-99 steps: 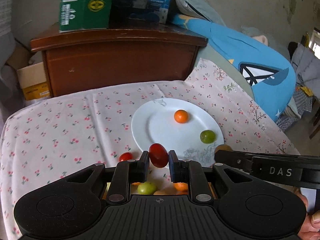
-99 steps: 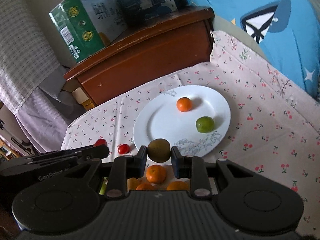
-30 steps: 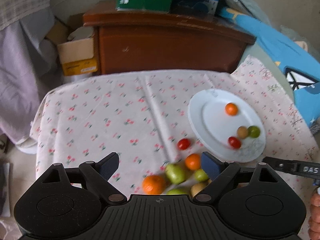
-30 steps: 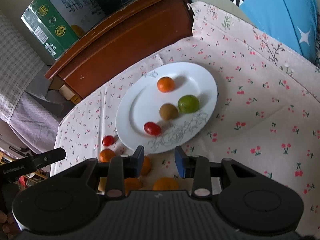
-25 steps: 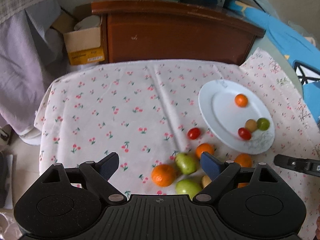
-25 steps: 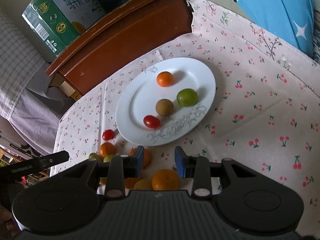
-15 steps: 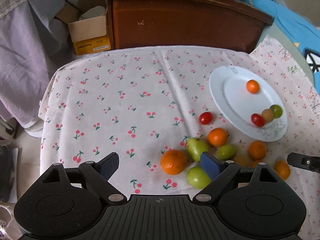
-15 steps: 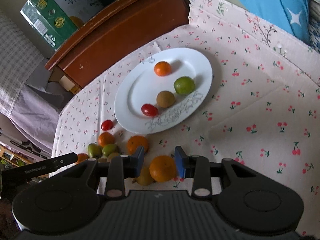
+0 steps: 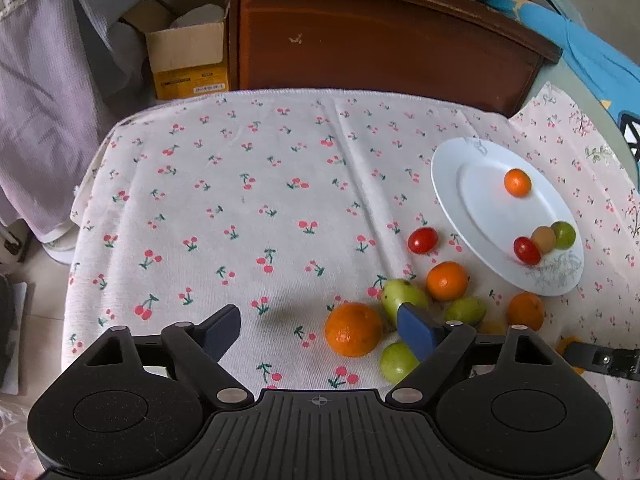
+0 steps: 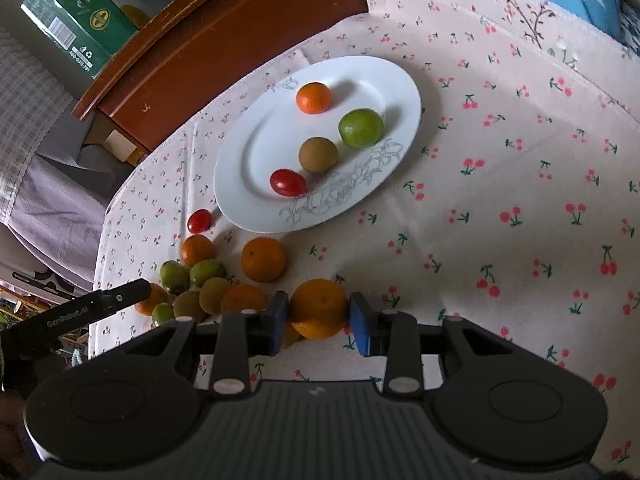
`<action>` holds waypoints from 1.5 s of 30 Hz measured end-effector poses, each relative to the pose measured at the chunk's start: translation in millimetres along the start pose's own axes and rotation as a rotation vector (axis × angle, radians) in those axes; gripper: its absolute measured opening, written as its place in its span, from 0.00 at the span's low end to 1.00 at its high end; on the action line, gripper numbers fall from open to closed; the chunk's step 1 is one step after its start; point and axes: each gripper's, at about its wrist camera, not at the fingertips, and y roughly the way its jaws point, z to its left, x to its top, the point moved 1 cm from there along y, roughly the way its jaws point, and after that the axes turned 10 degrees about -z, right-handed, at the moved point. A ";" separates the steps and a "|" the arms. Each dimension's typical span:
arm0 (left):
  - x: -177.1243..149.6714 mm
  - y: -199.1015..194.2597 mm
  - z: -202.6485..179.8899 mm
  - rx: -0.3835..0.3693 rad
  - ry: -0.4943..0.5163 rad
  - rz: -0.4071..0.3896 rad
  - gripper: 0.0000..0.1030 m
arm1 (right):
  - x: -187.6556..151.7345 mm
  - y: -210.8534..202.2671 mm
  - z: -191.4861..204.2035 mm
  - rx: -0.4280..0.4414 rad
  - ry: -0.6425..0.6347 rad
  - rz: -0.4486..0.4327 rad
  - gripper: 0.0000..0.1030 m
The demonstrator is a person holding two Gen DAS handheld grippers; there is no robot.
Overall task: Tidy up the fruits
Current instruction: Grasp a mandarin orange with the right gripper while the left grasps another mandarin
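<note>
Plate: the white plate (image 10: 256,148) sat on the cherry-print cloth (image 10: 500,184), near its far edge, and you could see four fruits on it: a small orange (image 10: 314,98), a green fruit (image 10: 361,128), a brown fruit (image 10: 318,155) and a red tomato (image 10: 287,183).
Loose fruit: the rest lay in a cluster on the cloth just short of the plate, oranges and green fruits close together, with a second red tomato (image 9: 423,240) just beside the plate's rim.
Right gripper: your right gripper (image 10: 319,322) had its jaws narrow, with an orange (image 10: 319,308) sitting between the pads; whether the pads actually pressed on it, you could not tell.
Left gripper: your left gripper (image 9: 318,330) had its jaws wide, though they had just been closing in a little; a big orange (image 9: 353,329) lay on the cloth between them, nearer the right-hand pad, untouched.
Green fruit: one (image 9: 404,300) sat right behind that pad, another (image 9: 398,362) just below it.
Beyond the cloth: a dark wooden cabinet (image 9: 380,40) stood at the far edge, and an open cardboard box (image 9: 188,60) beside it.
</note>
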 end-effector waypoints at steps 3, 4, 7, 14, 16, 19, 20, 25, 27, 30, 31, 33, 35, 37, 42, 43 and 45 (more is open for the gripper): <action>-3.8 5.7 -0.8 -0.003 0.002 0.015 0.72 | 0.1 0.8 1.0 -0.002 -0.005 -0.006 0.33; -4.5 6.6 -0.7 -0.004 0.001 0.014 0.71 | 0.0 0.8 1.3 -0.003 -0.007 -0.008 0.32; -4.7 6.9 -0.8 -0.006 0.002 0.009 0.67 | -0.4 0.9 1.9 -0.005 -0.008 -0.012 0.32; -4.7 7.6 -8.4 -0.031 0.040 -0.003 0.47 | 1.8 1.1 5.2 0.013 0.001 -0.024 0.32; -4.3 7.3 -9.3 -0.039 0.042 -0.006 0.41 | 2.5 1.8 6.0 0.016 0.000 -0.024 0.32; -4.5 6.7 -10.9 -0.069 0.034 -0.003 0.29 | 3.0 3.1 4.8 0.013 0.009 -0.022 0.32; -4.8 6.1 -12.2 -0.068 0.038 -0.006 0.29 | 3.1 3.2 4.3 0.011 0.013 -0.022 0.32; -5.8 4.0 -14.0 -0.055 0.045 -0.013 0.29 | 4.4 1.6 6.1 0.020 0.011 -0.031 0.32; -4.4 0.8 -13.1 -0.055 0.038 -0.022 0.29 | 4.9 0.2 6.9 0.026 0.011 -0.037 0.32; -1.4 -4.0 -13.1 -0.052 0.033 -0.039 0.29 | 6.1 -0.4 9.9 0.037 0.005 -0.041 0.32; -0.7 -4.7 -13.1 -0.055 0.030 -0.040 0.29 | 6.2 -0.5 10.8 0.039 0.002 -0.040 0.32; -0.4 -6.1 -14.4 -0.059 0.030 -0.038 0.29 | 6.0 -0.1 12.5 0.042 -0.004 -0.039 0.32; -0.4 -8.0 -15.9 -0.059 0.038 -0.043 0.29 | 5.7 -0.3 14.4 0.043 -0.010 -0.040 0.32; 0.5 -9.9 -18.0 -0.062 0.045 -0.050 0.29 | 6.0 -0.7 16.6 0.045 -0.017 -0.043 0.32; 1.9 -12.8 -23.3 -0.062 0.054 -0.059 0.29 | 5.9 -1.0 20.9 0.057 -0.037 -0.045 0.32; 2.1 -13.4 -24.3 -0.061 0.058 -0.062 0.29 | 5.9 -1.1 21.8 0.058 -0.043 -0.046 0.32; 2.6 -14.4 -25.9 -0.064 0.062 -0.066 0.29 | 5.6 -1.5 23.8 0.062 -0.055 -0.049 0.32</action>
